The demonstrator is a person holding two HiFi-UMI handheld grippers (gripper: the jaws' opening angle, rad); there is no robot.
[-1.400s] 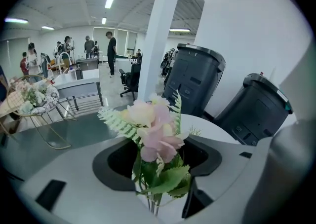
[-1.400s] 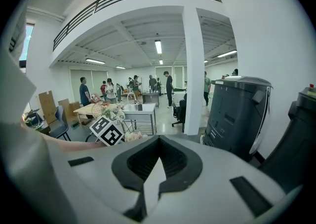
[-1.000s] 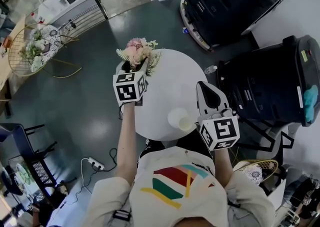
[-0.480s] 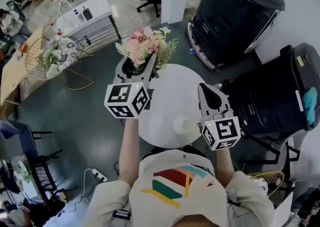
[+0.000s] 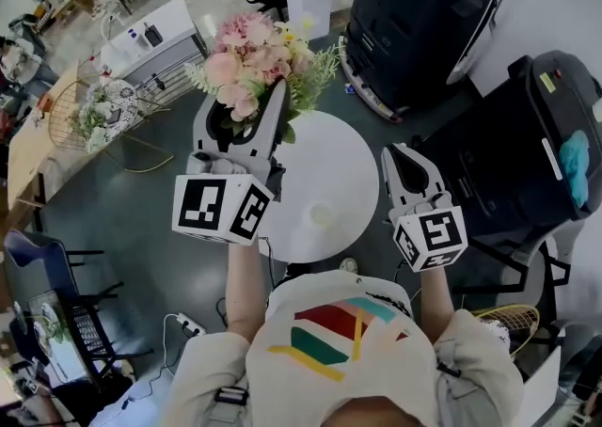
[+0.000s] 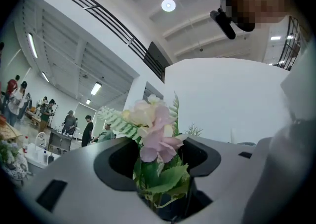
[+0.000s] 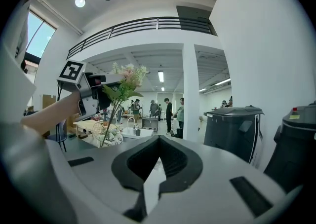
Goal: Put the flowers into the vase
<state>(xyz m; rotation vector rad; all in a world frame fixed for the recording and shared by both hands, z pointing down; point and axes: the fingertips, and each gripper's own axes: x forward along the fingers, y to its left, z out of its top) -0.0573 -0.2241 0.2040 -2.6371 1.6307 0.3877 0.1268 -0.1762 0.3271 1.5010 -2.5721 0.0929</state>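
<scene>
- flowers [image 5: 254, 63], a pink and cream bunch with green fern, are clamped in the left gripper [image 5: 243, 107], high over the far left edge of the round white table [image 5: 353, 148]
- in the left gripper view the jaws press on the leafy stalks from both sides, and the blossoms stick out past the tips
- the right gripper view shows the bunch close to upright: heads on top, thin stems [image 7: 109, 122] trailing below the jaws with a slight lean
- vase [image 5: 323, 215], small and white, is hard to pick out against the tabletop; it stands toward the table's near edge, between the two grippers and well apart from the bunch
- from the claw carrying the flowers, the vase lies down, toward the person and to their right; the stem ends point downward, which i'd guess suits lowering them into its mouth
- right gripper [image 5: 406, 166] hovers over the table's right edge, jaws together with nothing in them; it looks the nearer one to the vase, should it need steadying
</scene>
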